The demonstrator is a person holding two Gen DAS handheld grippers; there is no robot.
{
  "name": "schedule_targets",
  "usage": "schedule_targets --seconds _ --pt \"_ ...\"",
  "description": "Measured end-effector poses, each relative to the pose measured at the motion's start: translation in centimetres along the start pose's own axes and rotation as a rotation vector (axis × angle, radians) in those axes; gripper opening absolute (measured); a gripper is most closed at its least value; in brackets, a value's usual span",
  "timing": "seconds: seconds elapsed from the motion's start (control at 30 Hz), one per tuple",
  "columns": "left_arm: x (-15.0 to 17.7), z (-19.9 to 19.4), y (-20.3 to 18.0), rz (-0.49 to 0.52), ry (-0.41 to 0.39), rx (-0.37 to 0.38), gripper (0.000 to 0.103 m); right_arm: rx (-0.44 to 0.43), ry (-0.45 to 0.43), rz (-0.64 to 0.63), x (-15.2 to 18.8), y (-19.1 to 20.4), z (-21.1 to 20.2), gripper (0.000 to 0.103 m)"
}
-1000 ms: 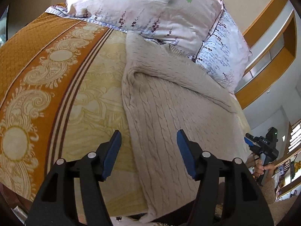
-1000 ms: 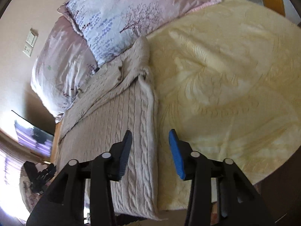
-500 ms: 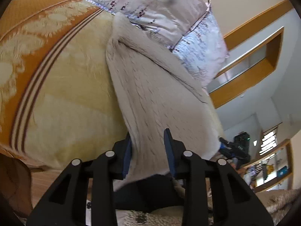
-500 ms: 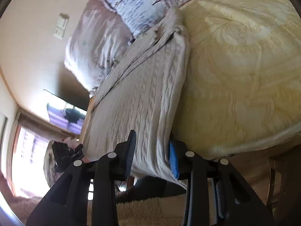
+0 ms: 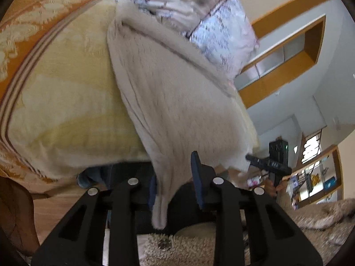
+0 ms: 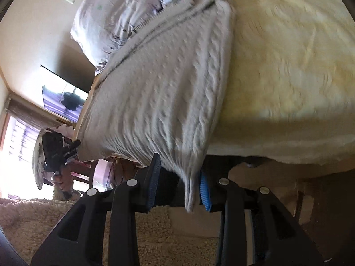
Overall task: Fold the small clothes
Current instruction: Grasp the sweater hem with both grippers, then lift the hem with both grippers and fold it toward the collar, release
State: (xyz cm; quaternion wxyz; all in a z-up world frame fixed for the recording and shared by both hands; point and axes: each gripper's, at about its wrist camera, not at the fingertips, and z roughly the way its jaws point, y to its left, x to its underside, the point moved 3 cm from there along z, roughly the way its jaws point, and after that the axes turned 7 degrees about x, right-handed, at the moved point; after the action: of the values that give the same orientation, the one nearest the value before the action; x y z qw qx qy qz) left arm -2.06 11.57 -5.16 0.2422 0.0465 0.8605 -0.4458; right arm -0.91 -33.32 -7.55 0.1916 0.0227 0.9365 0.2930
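A beige cable-knit sweater lies lengthwise on the bed, and its near hem is drawn off the bed's edge. My left gripper has the hem's left corner between its blue pads, jaws still closing, and the fabric tip hangs below them. My right gripper is shut on the hem's right corner of the sweater. The cloth looks stretched between both corners. Each gripper also shows in the other's view: the right gripper and the left gripper, both held by a hand.
The bed carries a pale yellow bedspread with an orange patterned border. Floral pillows lie at the sweater's far end. A shaggy beige rug covers the floor below the grippers. A wooden wall shelf is at the right.
Both grippers dropped to the sweater's near hem and their jaws narrowed around its corners. The hem now hangs past the bed's edge instead of lying flat on it.
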Motion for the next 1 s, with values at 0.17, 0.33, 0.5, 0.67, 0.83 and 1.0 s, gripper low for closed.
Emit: schedule_targets --seconds 0.17,0.33,0.5,0.67,0.83,1.0 --pt "1.3 1.0 1.0 -0.034 0.023 0.012 0.012 -0.065 -0.041 -0.029 0.2 0.5 -0.2 0.009" --pt "0.9 -0.1 -0.2 0.021 -0.007 0.071 0.006 -0.137 -0.192 -0.074 -0.7 1.8 -3.5 0.008" --pt "-1.2 -3.3 -1.1 0.046 -0.129 0.141 0.006 -0.172 -0.403 -0.068 -2.0 2.2 -7.0 0.008" --pt "-4.2 -4.7 -1.2 0.045 -0.217 0.113 0.006 -0.123 -0.540 -0.048 -3.4 2.7 -8.2 0.008" --pt "-7.5 -5.6 -1.6 0.037 -0.297 0.054 0.006 -0.026 -0.652 -0.052 -4.9 3.2 -9.0 0.008" --pt "-11.2 -5.4 -1.4 0.019 -0.347 -0.010 0.006 0.066 -0.737 -0.115 -6.5 4.6 -9.4 0.008"
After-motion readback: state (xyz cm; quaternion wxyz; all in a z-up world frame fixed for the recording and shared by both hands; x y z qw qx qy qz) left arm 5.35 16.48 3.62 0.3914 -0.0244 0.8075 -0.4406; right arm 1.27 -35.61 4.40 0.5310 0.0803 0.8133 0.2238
